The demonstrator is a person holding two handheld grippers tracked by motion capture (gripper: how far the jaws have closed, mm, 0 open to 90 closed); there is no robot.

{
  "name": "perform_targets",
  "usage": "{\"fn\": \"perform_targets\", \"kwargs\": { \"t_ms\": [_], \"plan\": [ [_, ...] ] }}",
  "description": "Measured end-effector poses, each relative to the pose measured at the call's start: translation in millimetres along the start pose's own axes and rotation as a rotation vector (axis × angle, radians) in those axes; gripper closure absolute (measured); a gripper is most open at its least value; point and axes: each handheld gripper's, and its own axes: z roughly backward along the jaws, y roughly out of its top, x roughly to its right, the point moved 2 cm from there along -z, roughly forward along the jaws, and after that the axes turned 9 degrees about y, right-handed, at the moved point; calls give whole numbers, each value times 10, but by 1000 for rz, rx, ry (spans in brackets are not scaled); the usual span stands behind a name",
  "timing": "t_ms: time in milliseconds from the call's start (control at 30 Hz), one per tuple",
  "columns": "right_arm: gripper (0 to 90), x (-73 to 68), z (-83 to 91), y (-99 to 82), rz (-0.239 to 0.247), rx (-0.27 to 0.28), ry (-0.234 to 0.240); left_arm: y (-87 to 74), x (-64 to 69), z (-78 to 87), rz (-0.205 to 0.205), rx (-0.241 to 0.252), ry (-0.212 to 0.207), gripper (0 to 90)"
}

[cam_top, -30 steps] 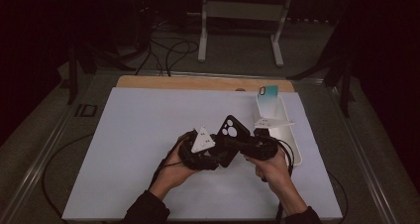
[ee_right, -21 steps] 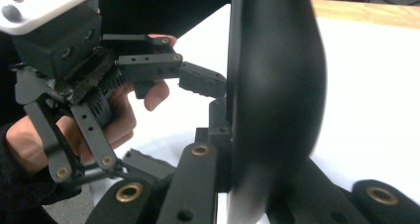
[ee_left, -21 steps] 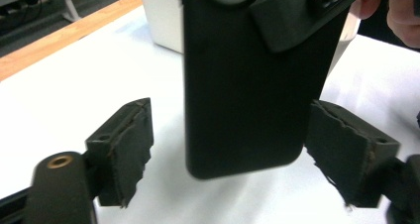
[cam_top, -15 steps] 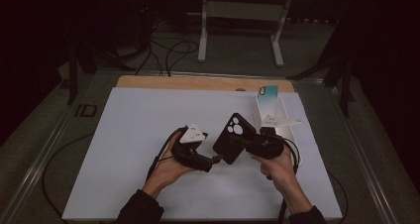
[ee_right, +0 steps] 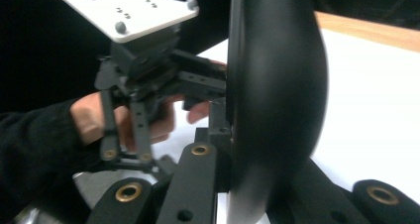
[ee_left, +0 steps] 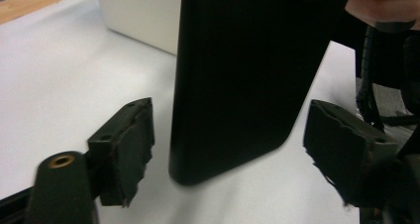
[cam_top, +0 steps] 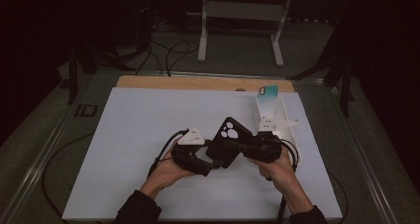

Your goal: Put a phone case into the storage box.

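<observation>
Left gripper view: black phone case [ee_left: 242, 80] stands on end between the left gripper's [ee_left: 230, 149] two pads, a clear gap on each side; jaws released, having just been closing a little, nothing pressed. Right gripper view: right gripper [ee_right: 237, 184] clenched on the case's lower edge, which rises blurred from between its jaws, so exact pad contact is probably edge-on. White bin [ee_left: 141, 13] sits beyond the left jaw, on the white table sheet [ee_left: 54, 80].

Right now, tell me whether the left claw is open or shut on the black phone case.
Open. The left claw straddles the black phone case with gaps at both pads, after widening then narrowing.
</observation>
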Motion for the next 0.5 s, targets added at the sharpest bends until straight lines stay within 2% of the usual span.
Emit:
{"fn": "perform_targets", "kwargs": {
  "t_ms": [67,100,300,500],
  "plan": [
    [866,-15,-24,-9,7,-8,31,3,2,-2,-1,2,-5,229],
    [866,-27,-39,-12,14,-18,37,7,7,0,3,13,-29,245],
    [866,-38,-46,-15,33,-27,69,17,18,18,5,30,-76,333],
    [868,-17,-37,-40,44,-45,56,5,26,26,-14,33,-91,471]
  ]
}}
